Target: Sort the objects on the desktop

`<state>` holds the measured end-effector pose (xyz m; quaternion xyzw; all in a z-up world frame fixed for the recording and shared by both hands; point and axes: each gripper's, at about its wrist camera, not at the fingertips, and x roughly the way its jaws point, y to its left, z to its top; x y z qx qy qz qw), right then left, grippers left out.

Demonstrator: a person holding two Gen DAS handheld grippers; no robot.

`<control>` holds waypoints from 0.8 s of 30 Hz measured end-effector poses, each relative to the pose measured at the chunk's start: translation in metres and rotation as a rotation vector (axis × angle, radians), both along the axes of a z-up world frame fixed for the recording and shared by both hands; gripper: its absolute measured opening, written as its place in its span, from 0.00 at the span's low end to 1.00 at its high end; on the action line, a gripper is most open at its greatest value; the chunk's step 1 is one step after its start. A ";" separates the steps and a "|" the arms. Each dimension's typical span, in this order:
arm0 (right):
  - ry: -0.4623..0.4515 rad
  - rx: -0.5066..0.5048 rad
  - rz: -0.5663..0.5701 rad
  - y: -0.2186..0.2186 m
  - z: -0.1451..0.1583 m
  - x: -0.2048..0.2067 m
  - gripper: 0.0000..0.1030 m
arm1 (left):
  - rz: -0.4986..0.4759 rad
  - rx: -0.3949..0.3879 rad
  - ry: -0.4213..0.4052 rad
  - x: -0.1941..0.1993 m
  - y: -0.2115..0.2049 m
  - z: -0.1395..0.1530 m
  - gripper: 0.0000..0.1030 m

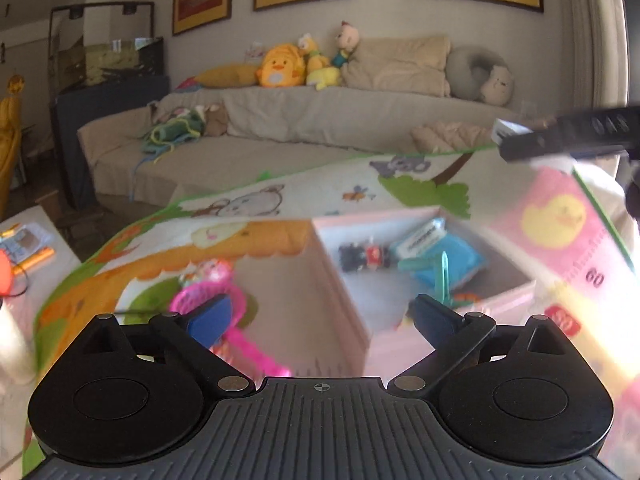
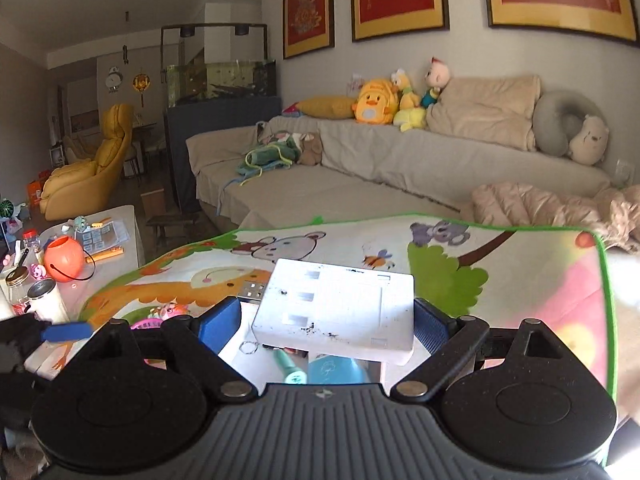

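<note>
My right gripper [image 2: 326, 320] is shut on a white USB battery charger [image 2: 336, 308] and holds it above the pink storage box [image 2: 236, 350]. The box [image 1: 344, 292] holds a blue pouch [image 1: 448, 260], a teal clip [image 1: 442, 276] and a small dark toy figure [image 1: 364, 258]. My left gripper [image 1: 320, 316] is open and empty above the box's left wall. A pink plastic toy racket [image 1: 224, 304] lies on the cartoon play mat [image 1: 248, 200] left of the box. The right gripper with the charger shows at the top right of the left wrist view [image 1: 520, 136].
A side table [image 2: 124, 236] at the left carries an orange pumpkin bucket [image 2: 64, 258], a jar, a cup and small items. A beige sofa [image 2: 360, 176] with plush toys stands behind the mat. A yellow armchair [image 2: 92, 164] is at the far left.
</note>
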<state>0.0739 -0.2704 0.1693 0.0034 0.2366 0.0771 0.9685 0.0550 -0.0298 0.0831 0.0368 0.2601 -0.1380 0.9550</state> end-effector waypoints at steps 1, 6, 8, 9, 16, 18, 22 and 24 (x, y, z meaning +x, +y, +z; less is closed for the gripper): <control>0.025 0.016 0.005 0.002 -0.006 0.009 0.88 | 0.011 0.014 0.026 -0.008 0.008 -0.012 0.97; 0.184 0.189 0.060 0.015 -0.037 0.061 0.89 | 0.093 0.047 0.121 -0.030 0.040 -0.053 0.98; 0.205 0.204 0.049 0.021 -0.044 0.070 0.90 | 0.129 0.078 0.117 -0.036 0.051 -0.063 0.99; 0.205 0.192 0.047 0.027 -0.046 0.072 0.90 | 0.140 0.096 0.111 -0.037 0.054 -0.066 0.99; 0.226 0.098 0.070 0.064 -0.053 0.072 0.93 | 0.223 0.039 0.136 -0.033 0.080 -0.076 1.00; 0.226 0.070 0.105 0.081 -0.052 0.070 0.93 | 0.241 0.000 0.153 -0.032 0.087 -0.078 1.00; 0.255 0.014 0.229 0.136 -0.057 0.074 0.96 | 0.261 -0.058 0.167 -0.032 0.096 -0.079 1.00; 0.274 -0.026 0.272 0.167 -0.062 0.082 0.96 | 0.261 -0.071 0.170 -0.033 0.098 -0.080 1.00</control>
